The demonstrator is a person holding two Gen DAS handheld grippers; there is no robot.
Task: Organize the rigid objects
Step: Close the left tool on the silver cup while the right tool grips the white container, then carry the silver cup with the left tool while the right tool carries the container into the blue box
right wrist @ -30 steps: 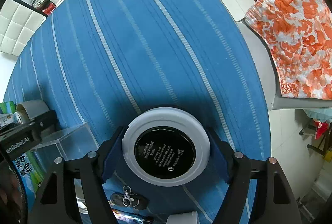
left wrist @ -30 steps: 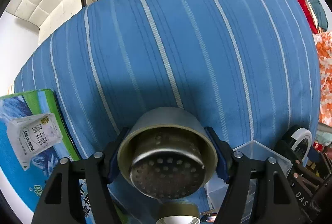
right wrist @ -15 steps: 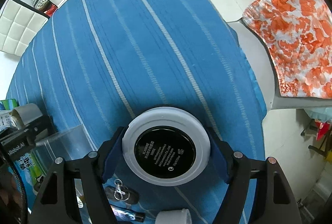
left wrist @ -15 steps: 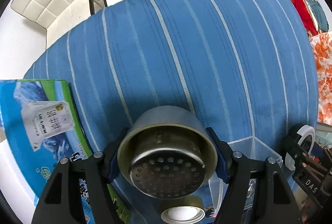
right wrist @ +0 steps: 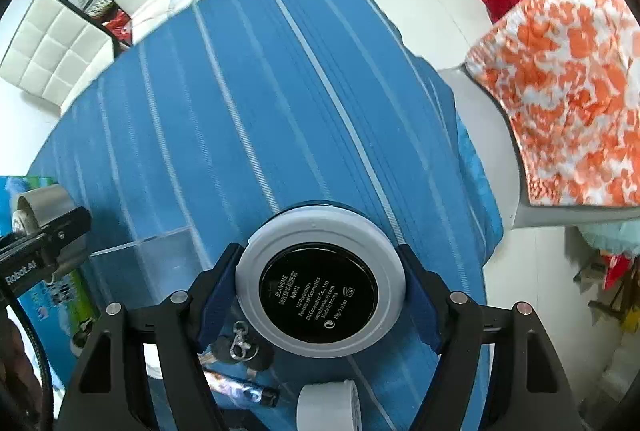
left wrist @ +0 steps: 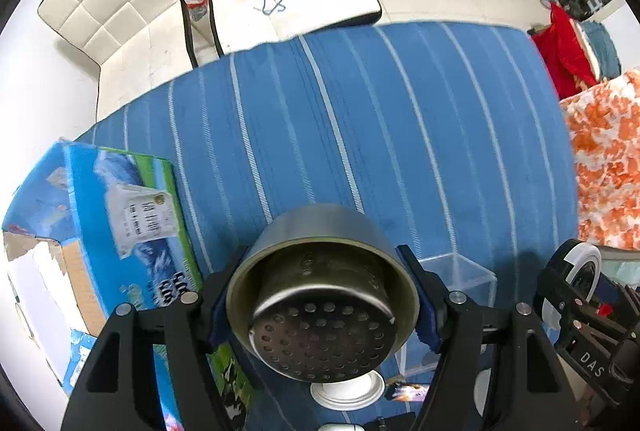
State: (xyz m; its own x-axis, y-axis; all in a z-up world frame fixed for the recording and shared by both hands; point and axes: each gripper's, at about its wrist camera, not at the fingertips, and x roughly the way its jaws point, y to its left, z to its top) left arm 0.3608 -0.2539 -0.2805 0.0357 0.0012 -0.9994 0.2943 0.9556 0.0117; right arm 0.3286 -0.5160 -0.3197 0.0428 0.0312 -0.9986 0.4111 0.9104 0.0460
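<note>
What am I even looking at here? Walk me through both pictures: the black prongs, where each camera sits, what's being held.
No robot: a person carries two handheld grippers, each with a fisheye camera looking down along its fingers. The left gripper clamps a perforated metal cup; the right gripper clamps a round white cosmetics case. Below lies a blue striped cloth, with a clear plastic box, a printed carton, a tape roll and keys.

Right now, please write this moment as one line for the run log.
left tool: shut on metal strainer cup | right tool: shut on round cosmetic case | both above blue striped cloth | clear box: empty
</note>
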